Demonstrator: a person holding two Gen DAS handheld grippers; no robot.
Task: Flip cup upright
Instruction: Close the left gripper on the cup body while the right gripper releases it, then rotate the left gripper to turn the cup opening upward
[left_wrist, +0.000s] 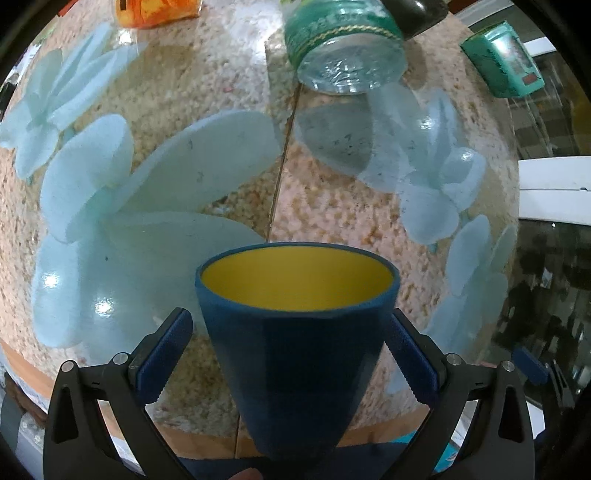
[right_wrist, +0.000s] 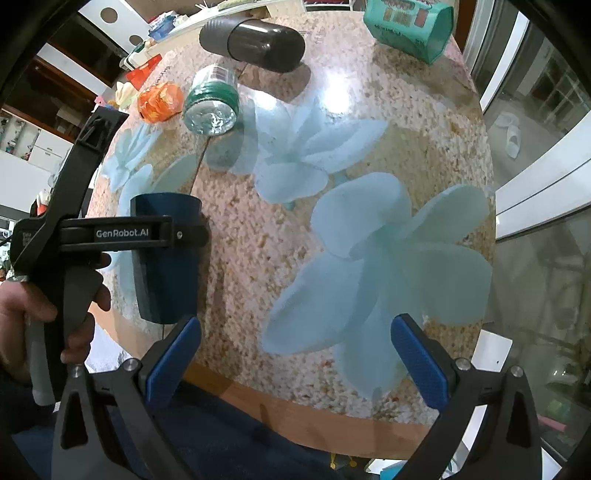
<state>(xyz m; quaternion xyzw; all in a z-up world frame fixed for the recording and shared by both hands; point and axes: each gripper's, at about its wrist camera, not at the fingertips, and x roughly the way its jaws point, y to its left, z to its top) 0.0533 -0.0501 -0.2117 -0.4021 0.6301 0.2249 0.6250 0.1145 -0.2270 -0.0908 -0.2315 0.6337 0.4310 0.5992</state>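
In the left wrist view, the blue cup is seen mouth-up between the spread, released fingers of the left gripper, seemingly untouched. The flip is judged done; withdrawal is called for next.

In the right wrist view, the right gripper is held wide apart and empty over the table; "GenRobot.AI" is read on the left gripper.

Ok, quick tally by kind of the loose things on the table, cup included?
Cups: 1, blue cup
Bottles: 2, clear bottle, dark bottle
Packets: 2, orange packet, teal packet
Total: 5
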